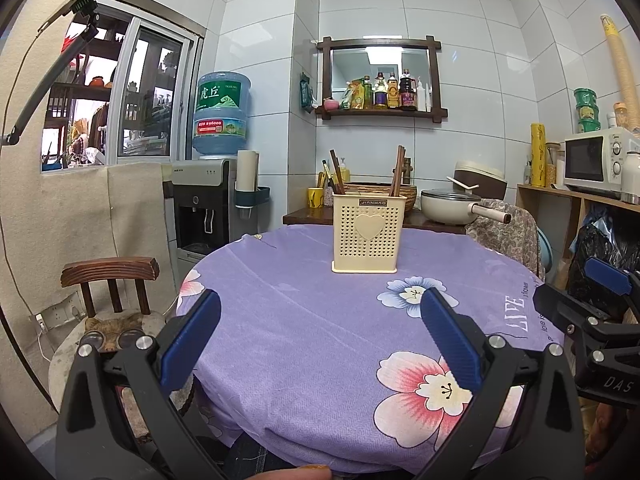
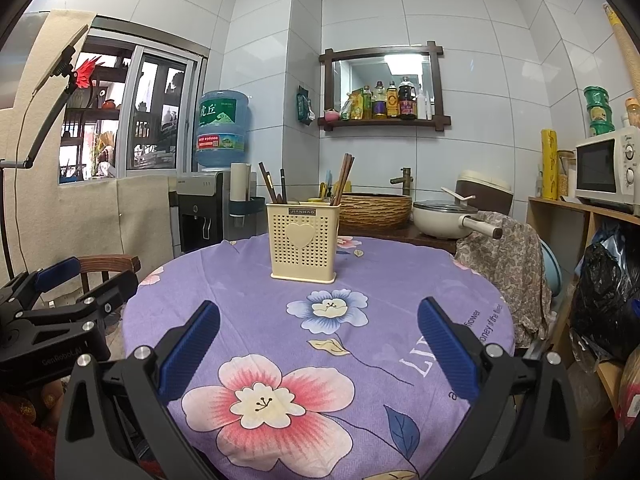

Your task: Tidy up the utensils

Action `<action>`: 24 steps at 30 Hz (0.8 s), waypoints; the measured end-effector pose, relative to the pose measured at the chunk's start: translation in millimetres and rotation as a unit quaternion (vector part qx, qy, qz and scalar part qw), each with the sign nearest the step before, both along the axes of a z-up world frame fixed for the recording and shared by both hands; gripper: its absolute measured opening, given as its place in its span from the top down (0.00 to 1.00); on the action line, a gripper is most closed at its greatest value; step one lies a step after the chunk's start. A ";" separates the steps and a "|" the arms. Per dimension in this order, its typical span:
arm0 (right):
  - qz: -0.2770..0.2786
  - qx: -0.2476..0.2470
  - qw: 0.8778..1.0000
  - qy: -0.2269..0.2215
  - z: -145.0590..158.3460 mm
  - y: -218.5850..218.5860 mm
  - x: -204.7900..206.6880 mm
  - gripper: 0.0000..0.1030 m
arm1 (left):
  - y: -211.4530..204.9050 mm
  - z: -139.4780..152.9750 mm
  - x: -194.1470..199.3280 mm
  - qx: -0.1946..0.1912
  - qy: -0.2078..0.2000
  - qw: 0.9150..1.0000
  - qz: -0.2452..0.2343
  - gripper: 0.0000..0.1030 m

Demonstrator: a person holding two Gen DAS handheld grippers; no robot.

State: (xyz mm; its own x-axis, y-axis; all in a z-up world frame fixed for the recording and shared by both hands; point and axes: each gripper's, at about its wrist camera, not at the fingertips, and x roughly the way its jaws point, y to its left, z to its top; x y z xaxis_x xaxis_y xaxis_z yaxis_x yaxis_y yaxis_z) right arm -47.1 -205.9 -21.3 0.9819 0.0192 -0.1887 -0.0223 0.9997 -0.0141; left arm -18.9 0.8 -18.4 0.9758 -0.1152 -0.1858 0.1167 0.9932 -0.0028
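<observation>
Gaping empty, L tongs & R tongs; perforated cream plastic caddy w/ wooden chopsticks.

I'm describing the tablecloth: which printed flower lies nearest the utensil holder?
The blue-petalled flower, just in front of the cream utensil holder; the big pink flower sits at the near edge.

The holder walls hide the chopsticks' lower ends; its far compartments cannot be told.
</observation>
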 end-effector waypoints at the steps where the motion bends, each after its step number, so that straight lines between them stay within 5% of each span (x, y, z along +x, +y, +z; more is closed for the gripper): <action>1: 0.000 0.000 1.000 0.000 0.3 0.2 0.2 0.05 | -0.1 -0.1 0.2 0.000 0.000 1.000 0.000 0.05; 24: 0.001 0.000 1.000 0.005 -0.9 -3.5 1.8 0.05 | 0.6 -3.6 2.2 -0.001 0.003 1.000 0.000 0.05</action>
